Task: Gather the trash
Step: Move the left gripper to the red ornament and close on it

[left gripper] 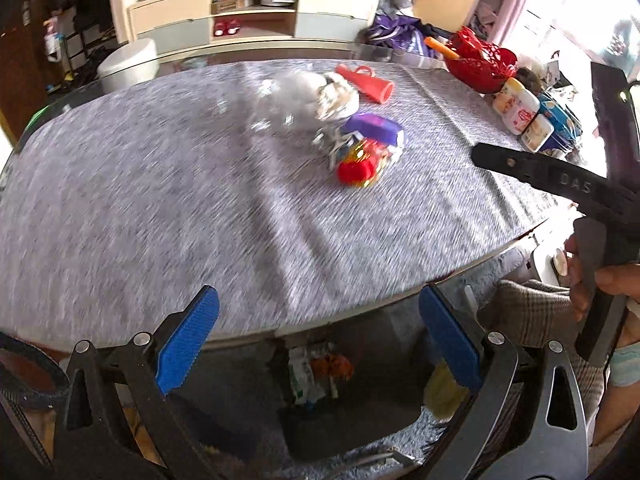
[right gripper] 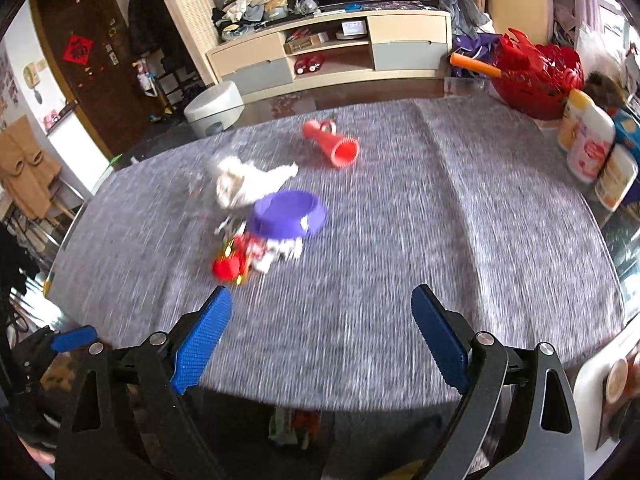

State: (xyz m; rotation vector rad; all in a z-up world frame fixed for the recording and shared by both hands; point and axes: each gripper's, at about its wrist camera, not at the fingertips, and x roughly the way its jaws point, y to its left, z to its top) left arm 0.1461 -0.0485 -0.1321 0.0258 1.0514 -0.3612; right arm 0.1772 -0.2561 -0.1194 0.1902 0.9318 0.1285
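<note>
- Motion-blurred: wrappers [left gripper: 360, 160] beside purple bowl [right gripper: 289, 216], print unreadable.
- Half hidden under counter [left gripper: 160, 200] edge: trash [left gripper: 316, 372] in dark bin [left gripper: 360, 420].
- Cut off at right edge: bottles [right gripper: 592, 148].

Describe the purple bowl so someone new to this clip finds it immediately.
Start at the grey tablecloth covering the table, then find the small litter cluster near its middle. The purple bowl sits there, between crumpled white paper and a red wrapper. It is the only purple, round, open-topped thing on the cloth.

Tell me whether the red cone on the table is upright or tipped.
Tipped. The red cone lies on its side on the table, wide mouth facing the camera.
</note>
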